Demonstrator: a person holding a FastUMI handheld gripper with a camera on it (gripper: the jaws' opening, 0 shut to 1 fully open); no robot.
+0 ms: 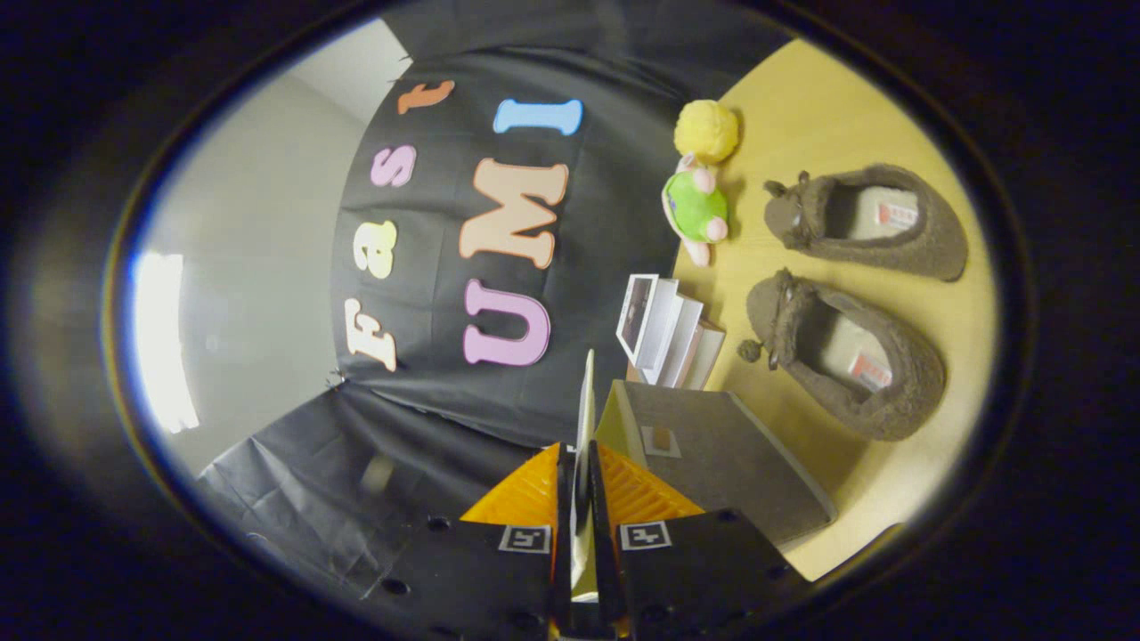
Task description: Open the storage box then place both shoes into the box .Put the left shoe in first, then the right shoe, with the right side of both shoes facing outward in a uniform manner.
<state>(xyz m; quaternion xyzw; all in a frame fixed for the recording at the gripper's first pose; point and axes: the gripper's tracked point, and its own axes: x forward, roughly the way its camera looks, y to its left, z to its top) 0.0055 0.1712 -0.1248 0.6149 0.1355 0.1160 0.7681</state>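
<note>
tongs [581, 485] clamping box lid [585, 418]; shoes [846, 356] beyond

Black wrinkled cloth booth wall [614, 231] is hanging across the middle of the view, creased, with more of the same cloth [356, 481] folding out nearer the camera. Pale grey-white plain room wall [258, 267] is showing beyond the cloth's edge, with a bright washed-out patch of light [165, 338] glaring on it; whether window or lamp cannot be told. Light yellow smooth wooden surface [828, 98] is meeting the black cloth on the other side, evenly lit, soft shadows falling on it. Whole scene is appearing rolled sideways, the surface standing almost vertical in view.
</note>
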